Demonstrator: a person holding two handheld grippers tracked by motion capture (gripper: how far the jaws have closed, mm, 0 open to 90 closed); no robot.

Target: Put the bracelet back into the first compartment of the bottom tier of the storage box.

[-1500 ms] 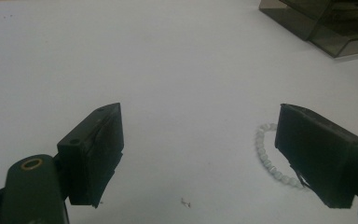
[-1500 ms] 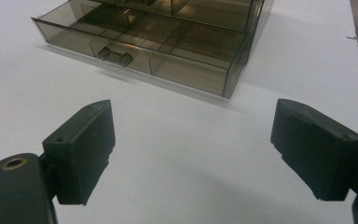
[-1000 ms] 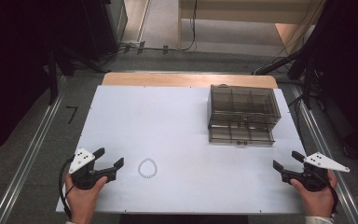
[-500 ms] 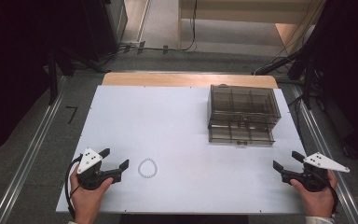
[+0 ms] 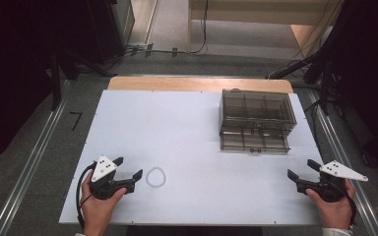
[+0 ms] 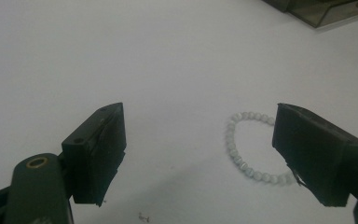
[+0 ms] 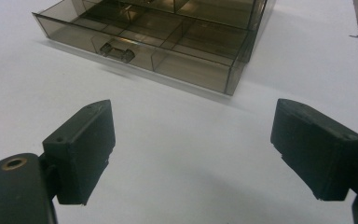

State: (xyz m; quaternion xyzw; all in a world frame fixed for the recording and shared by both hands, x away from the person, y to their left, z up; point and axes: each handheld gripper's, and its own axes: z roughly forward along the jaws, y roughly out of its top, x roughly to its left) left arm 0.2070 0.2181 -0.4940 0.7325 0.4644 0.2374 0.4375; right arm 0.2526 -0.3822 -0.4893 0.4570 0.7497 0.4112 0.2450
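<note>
With the small ring-shaped bracelet of pale round beads (image 5: 156, 176) lying flat on the white table (image 5: 187, 132), just beside the spread left gripper (image 5: 129, 168), a shallow closing risks the jaws skating the beads aside.

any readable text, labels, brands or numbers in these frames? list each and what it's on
None: no words, labels, brands or numbers can be read.
The smoky transparent plastic drawer box, the white bead bracelet, the white tabletop and the black two-jaw left gripper and right gripper all look unmarked.
</note>
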